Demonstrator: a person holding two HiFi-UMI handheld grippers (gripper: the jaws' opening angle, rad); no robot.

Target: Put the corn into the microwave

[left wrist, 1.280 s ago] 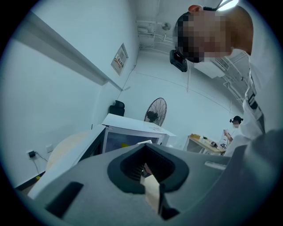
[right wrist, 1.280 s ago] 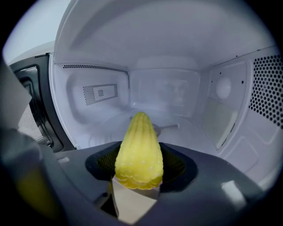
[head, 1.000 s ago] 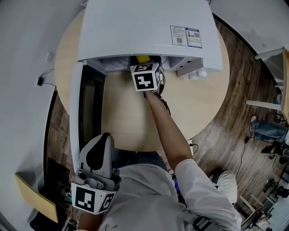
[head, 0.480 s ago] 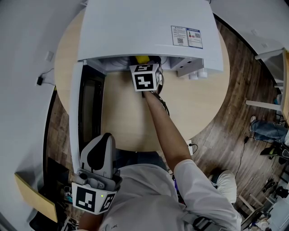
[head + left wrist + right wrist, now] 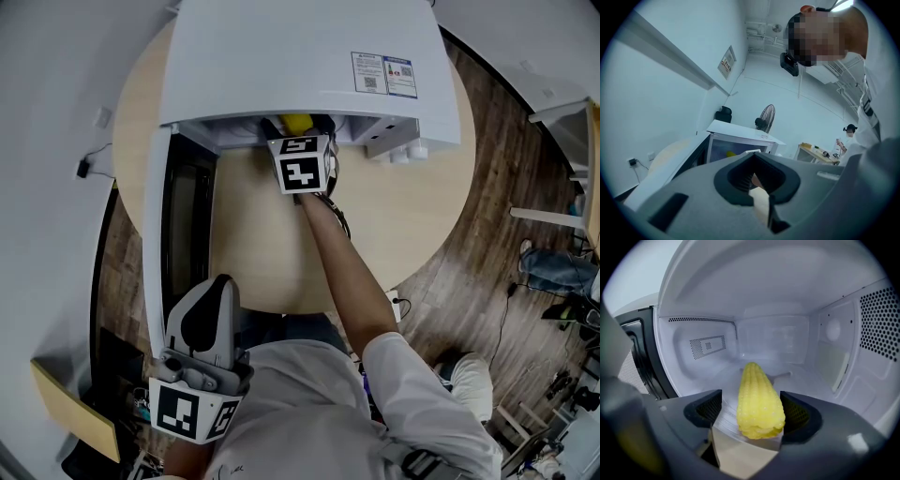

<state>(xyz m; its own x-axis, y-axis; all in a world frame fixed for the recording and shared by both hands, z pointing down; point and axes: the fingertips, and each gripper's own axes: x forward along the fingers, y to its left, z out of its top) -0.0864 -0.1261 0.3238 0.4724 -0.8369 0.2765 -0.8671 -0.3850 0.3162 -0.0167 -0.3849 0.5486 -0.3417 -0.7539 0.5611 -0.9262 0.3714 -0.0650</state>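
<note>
The right gripper (image 5: pixel 752 414), centre frame, has just been opening its jaws wide beside the corn (image 5: pixel 759 397), which lies on the microwave (image 5: pixel 787 310) floor. The left gripper (image 5: pixel 761 187), lower centre, is closed and empty.

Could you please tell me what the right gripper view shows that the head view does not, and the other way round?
Only the right gripper view: the microwave's white, perforated inside, and the corn lying on its floor between the right gripper's jaws, which have just been opening and stand apart.
Only the head view: the microwave's top, its door swung open, the round table, the wooden floor, and the left gripper held low, away from the microwave.
Both: the microwave, the yellow corn and the right gripper.
</note>
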